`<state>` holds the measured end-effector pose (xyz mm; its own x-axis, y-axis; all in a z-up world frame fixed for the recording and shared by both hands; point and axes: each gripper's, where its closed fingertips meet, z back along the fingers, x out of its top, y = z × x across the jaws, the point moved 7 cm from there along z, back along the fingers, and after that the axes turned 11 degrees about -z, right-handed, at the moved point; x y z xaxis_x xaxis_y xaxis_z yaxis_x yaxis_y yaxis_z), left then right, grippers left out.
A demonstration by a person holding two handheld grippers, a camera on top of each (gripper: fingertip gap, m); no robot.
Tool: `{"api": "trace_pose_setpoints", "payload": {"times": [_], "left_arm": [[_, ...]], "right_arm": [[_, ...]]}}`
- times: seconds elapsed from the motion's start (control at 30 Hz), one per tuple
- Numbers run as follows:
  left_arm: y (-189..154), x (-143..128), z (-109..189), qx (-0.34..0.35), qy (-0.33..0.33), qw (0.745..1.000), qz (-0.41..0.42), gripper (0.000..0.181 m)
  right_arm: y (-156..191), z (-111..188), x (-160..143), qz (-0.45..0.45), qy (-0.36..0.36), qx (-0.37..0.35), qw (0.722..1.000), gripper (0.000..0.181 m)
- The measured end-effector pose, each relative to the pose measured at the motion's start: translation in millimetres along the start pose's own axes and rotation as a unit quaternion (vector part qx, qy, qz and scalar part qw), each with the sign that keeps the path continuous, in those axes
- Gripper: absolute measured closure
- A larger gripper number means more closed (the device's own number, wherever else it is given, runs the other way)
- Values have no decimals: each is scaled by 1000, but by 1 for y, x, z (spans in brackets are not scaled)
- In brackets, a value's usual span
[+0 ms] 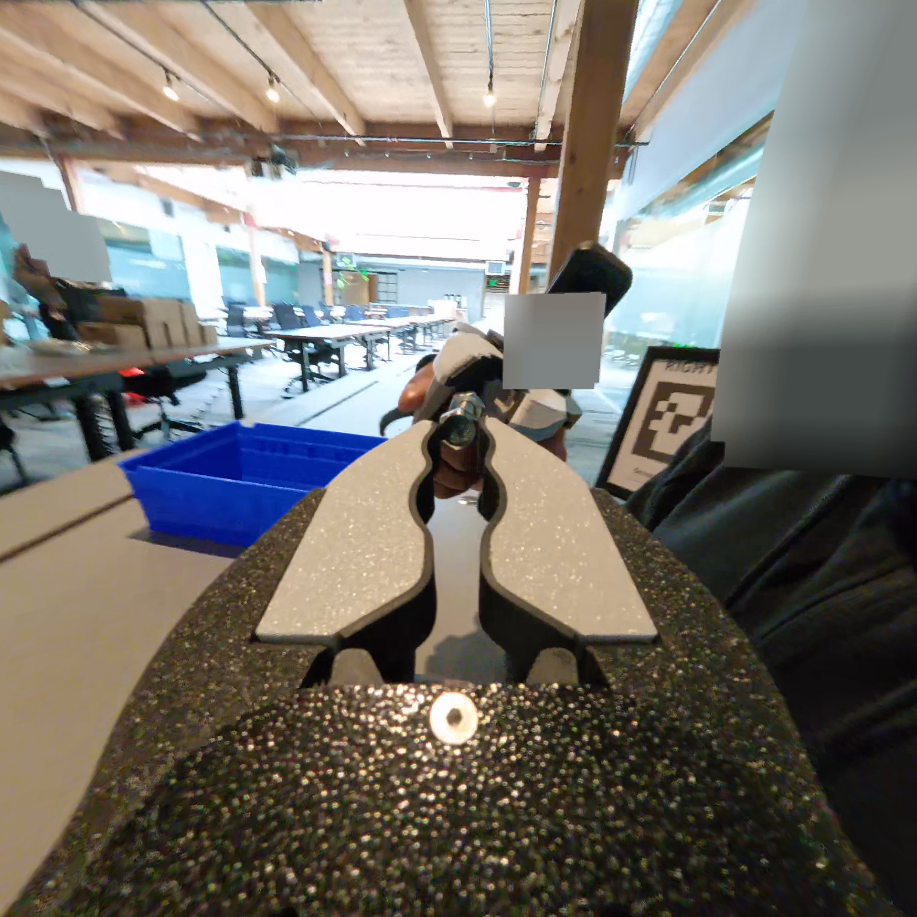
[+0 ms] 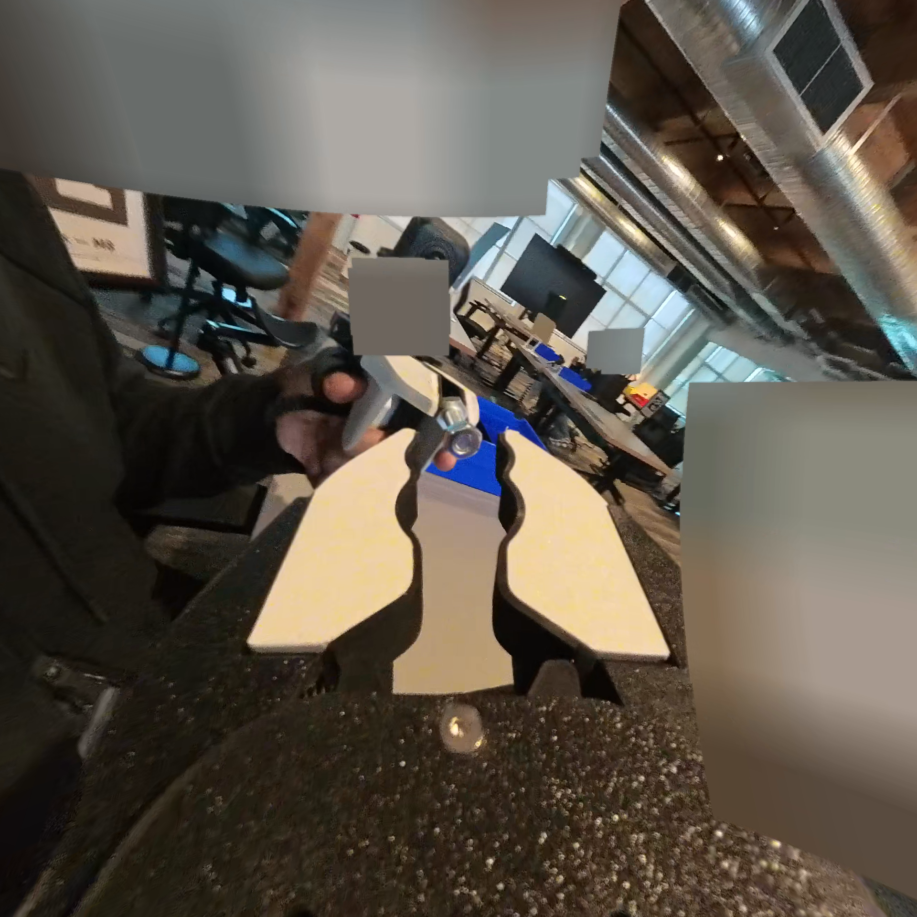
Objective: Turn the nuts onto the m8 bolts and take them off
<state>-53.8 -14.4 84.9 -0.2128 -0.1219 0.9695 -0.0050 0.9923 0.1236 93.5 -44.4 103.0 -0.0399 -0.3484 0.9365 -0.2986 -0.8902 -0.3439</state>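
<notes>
A silver bolt [image 1: 457, 430] with a nut [image 1: 469, 403] threaded on it is held up in the air above the table. My left gripper [image 1: 460, 432] is shut on the bolt's near end. The nut sits just beyond its fingertips. My right gripper [image 1: 496, 392] faces it from the far side with its fingers spread. In the right wrist view the bolt's round end [image 2: 464, 441] and the nut [image 2: 454, 414] sit at the tips of my open right gripper [image 2: 456, 437], close to its left finger. The left gripper [image 2: 446, 402] holds the bolt from behind.
A blue plastic bin [image 1: 238, 476] stands on the grey table [image 1: 74, 595] to the left and also shows in the right wrist view [image 2: 479, 466]. A framed marker sign [image 1: 665, 422] stands at the right. The person's dark sleeve [image 1: 794, 595] fills the right side. Desks and chairs stand behind. Both grippers' tips are close together, under 4 cm apart.
</notes>
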Motion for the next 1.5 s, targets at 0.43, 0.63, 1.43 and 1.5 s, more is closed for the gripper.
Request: {"api": "trace_pose_setpoints", "payload": {"times": [0.43,0.63,1.43,1.5], "left_arm": [[-15,1,-1,55,38,979,-191,167],[-17,5,0,69,26,983,-169,168],[-18,1,1,43,32,987,-150,168],[-14,3,4,24,11,996,-81,168]], "right_arm": [[-6,-7,-3,-165,25,59,984,166],[-8,-6,-2,-150,-9,82,985,159],[-9,-5,-8,-175,17,107,979,163],[-6,-2,-7,-98,11,76,992,160]]}}
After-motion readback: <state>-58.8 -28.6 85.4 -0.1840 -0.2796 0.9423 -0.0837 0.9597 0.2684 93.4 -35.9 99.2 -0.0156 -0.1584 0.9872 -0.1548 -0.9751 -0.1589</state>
